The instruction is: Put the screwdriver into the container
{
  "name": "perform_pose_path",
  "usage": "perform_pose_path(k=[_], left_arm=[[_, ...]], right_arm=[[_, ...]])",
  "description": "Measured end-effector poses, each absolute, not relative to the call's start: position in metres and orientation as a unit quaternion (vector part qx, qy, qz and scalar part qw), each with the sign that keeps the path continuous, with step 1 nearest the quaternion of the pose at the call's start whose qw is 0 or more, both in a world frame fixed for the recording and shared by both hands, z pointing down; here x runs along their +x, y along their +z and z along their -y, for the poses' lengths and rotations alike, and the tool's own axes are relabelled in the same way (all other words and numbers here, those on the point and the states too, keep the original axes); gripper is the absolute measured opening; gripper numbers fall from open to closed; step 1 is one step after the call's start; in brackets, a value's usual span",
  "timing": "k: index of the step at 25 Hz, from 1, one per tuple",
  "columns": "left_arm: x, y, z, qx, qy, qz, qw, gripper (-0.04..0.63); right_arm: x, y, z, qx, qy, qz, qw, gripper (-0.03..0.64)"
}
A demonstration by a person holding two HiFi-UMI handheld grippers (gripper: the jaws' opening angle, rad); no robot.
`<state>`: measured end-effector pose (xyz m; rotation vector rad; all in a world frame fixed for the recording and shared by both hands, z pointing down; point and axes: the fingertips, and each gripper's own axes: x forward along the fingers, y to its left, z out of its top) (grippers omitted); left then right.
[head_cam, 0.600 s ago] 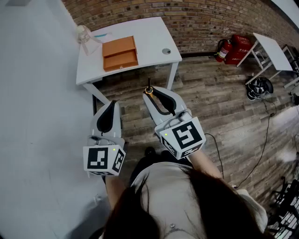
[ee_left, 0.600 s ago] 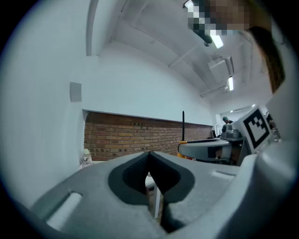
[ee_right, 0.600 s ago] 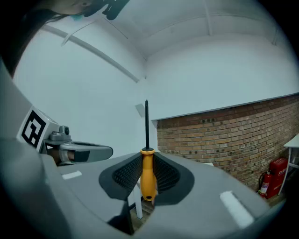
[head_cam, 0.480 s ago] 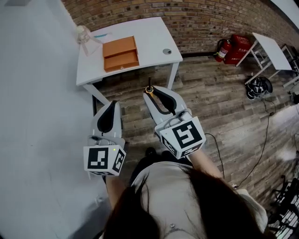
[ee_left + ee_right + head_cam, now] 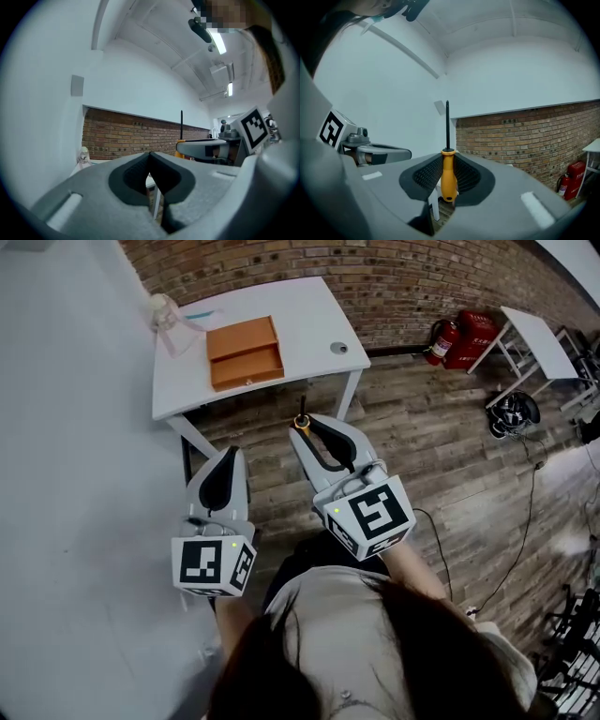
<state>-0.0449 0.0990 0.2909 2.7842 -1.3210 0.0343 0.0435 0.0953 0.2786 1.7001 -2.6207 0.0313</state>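
Right gripper [image 5: 302, 427]: I'm holding it out ahead of me, above the wood floor [image 5: 422, 446]. In the right gripper view [image 5: 448, 158] the jaws are clamping on the screwdriver [image 5: 448, 180]. Yellow handle is sitting btwn the ribbed black pads and the black shaft is sticking straight up out of the jaws.

From the head view, the screwdriver [image 5: 301, 418] is showing only as the handle's collar and a short bit of shaft at the gripper tip. It's pointing twd the counter [image 5: 305, 310] but hanging short of the counter's near edge, over the floor.

Left gripper [image 5: 225, 454]: I'm carrying it beside the right one, a bit lower in the head view, close to the grey wall. In its own view the left gripper [image 5: 150, 155] is showing both jaws pressed together, pads touching at the tip.

Container [image 5: 246, 352]: orange, lying on the white counter abt mid-top, well apart from the screwdriver and both grippers. Can't tell the inside layout from here.

Other bits:
- A small round item [image 5: 338, 348] is sitting nr the counter's right edge.
- A red fire extinguisher [image 5: 443, 339] is standing by the brick wall.
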Motion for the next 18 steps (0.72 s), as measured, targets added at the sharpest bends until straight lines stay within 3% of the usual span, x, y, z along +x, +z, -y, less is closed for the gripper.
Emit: perform_pose_path(k=[18], left_arm=[[-0.047, 0.301, 0.001, 0.903, 0.014, 0.428, 0.030, 0.000]], right_arm=[[0.049, 0.298, 0.017, 0.544, 0.010, 0.839, 0.027, 0.075]])
